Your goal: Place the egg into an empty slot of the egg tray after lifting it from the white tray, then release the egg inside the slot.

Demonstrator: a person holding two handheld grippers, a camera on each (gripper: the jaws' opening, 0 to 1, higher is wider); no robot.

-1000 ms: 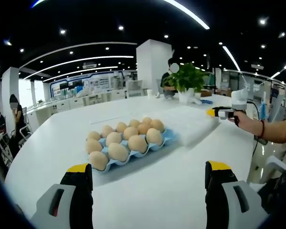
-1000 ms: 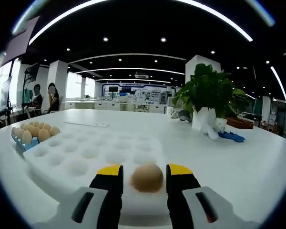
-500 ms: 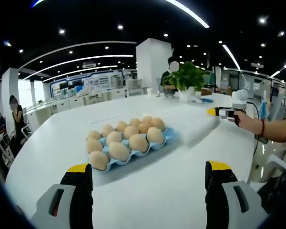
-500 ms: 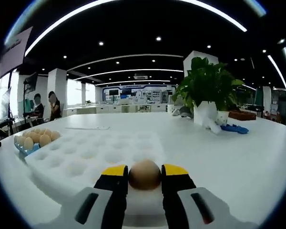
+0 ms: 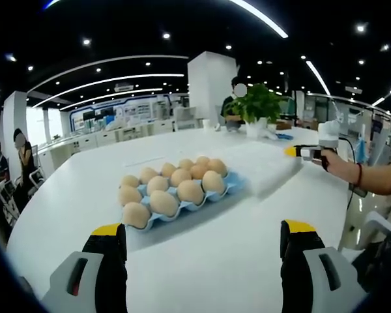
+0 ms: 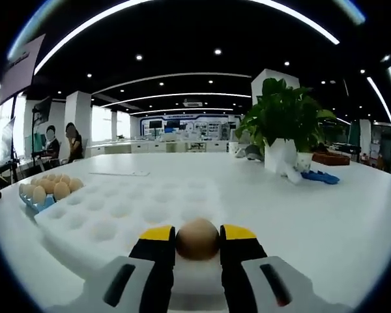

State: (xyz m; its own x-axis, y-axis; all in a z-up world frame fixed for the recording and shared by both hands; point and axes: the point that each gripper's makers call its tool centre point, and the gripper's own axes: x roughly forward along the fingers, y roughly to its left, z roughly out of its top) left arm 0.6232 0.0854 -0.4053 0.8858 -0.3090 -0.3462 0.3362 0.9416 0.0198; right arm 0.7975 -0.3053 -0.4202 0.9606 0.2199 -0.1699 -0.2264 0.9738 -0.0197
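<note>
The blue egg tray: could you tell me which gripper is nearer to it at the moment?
Left. The left gripper hangs open just short of the blue egg tray. The right gripper, shut on an egg, is beyond the white tray, which lies between them.

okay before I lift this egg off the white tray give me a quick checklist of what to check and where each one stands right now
1. Right gripper shut on the egg: ok.
2. Egg centred between the jaws: ok.
3. Egg lifted off the white tray: cannot tell.
4. Empty slot in the egg tray: cannot tell; eggs fill the slots in sight.
5. Left gripper open, off the egg tray: ok.
6. Table between the trays free: ok.
</note>
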